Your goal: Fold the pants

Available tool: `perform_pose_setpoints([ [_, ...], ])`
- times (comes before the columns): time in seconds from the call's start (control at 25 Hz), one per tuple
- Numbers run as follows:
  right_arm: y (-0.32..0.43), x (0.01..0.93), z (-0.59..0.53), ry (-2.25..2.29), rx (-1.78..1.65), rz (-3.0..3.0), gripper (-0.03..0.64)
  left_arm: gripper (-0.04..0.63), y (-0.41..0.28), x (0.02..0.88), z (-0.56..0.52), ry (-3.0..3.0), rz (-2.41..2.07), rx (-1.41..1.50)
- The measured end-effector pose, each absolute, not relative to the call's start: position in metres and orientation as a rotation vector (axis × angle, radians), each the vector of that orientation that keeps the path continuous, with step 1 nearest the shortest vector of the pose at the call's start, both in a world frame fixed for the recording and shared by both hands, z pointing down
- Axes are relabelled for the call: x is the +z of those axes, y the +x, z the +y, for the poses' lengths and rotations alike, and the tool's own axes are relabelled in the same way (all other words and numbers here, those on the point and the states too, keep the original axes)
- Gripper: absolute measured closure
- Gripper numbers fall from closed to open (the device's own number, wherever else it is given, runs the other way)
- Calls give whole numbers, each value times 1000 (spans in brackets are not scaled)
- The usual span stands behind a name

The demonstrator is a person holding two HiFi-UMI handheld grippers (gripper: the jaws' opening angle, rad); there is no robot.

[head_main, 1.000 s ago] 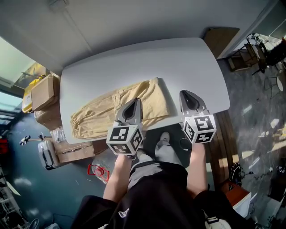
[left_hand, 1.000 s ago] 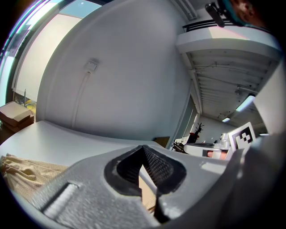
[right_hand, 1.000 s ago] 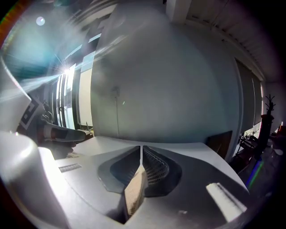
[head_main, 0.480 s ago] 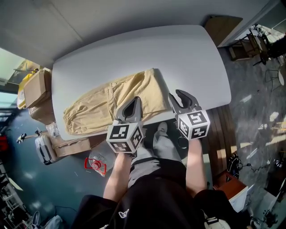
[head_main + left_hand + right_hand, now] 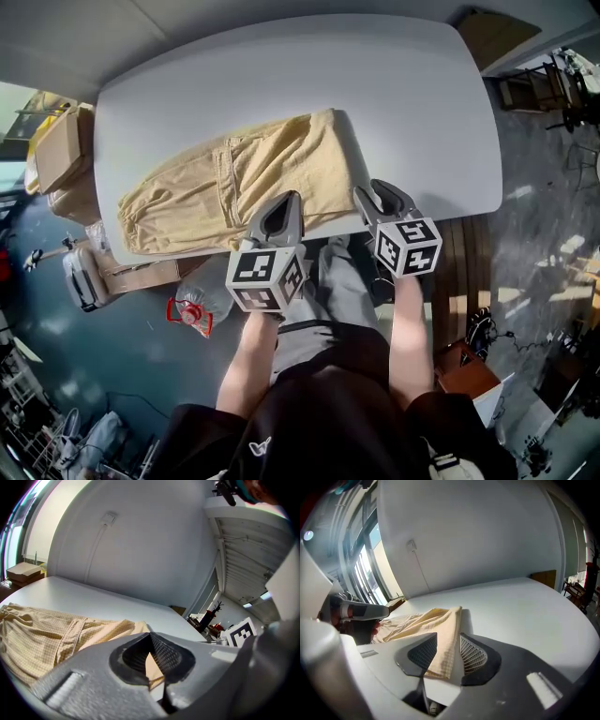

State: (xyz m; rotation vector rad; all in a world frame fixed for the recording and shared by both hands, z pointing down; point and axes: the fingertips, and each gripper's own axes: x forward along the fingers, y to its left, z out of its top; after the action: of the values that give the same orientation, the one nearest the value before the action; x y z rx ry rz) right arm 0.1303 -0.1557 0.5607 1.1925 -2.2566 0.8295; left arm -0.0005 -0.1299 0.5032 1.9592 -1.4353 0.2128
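Observation:
The beige pants [image 5: 234,187] lie folded lengthwise on the white table [image 5: 412,103], waist end to the right, cuffs to the left. My left gripper [image 5: 292,197] hovers at the table's near edge over the pants' near hem; its jaws meet at the tip, shut and empty, and the cloth [image 5: 47,630] shows beyond them. My right gripper [image 5: 370,190] sits at the pants' near right corner. Its jaws have just been opening and stand apart. In the right gripper view that corner of the pants [image 5: 438,634] lies between the jaws [image 5: 449,637], and the pads do not press it.
Cardboard boxes [image 5: 61,159] and a clear jug with a red handle [image 5: 192,309] stand on the floor left of the table. The person's legs and a shoe [image 5: 339,272] are under the near edge. A wooden board [image 5: 497,28] and equipment [image 5: 562,94] are at the right.
Both grippers have come down to the table's near edge and the pants. The right gripper's jaws went from shut to open. The left gripper's jaws stay shut.

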Motion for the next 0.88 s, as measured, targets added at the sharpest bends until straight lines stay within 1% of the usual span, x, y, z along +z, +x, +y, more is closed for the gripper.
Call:
perform_pose_setpoints([
  [0.2, 124, 586, -150, 1128, 878, -2226, 443, 592, -2, 520, -128, 1917, -1440, 223],
  [0.28, 123, 594, -148, 1109, 895, -2215, 422, 592, -3, 526, -127, 1904, -1445, 226],
  [0.68, 115, 625, -137, 1028, 972, -2174, 422, 592, -12, 551, -116, 1831, -1476, 250],
  [0.76, 112, 629, -136, 1006, 967, -2170, 430, 592, -13, 553, -113, 1825, -1482, 251],
  [0.84, 109, 631, -134, 982, 953, -2159, 462, 592, -15, 552, -110, 1820, -1491, 250],
  [0.88, 108, 632, -134, 972, 949, -2153, 467, 592, -16, 551, -109, 1816, -1499, 248],
])
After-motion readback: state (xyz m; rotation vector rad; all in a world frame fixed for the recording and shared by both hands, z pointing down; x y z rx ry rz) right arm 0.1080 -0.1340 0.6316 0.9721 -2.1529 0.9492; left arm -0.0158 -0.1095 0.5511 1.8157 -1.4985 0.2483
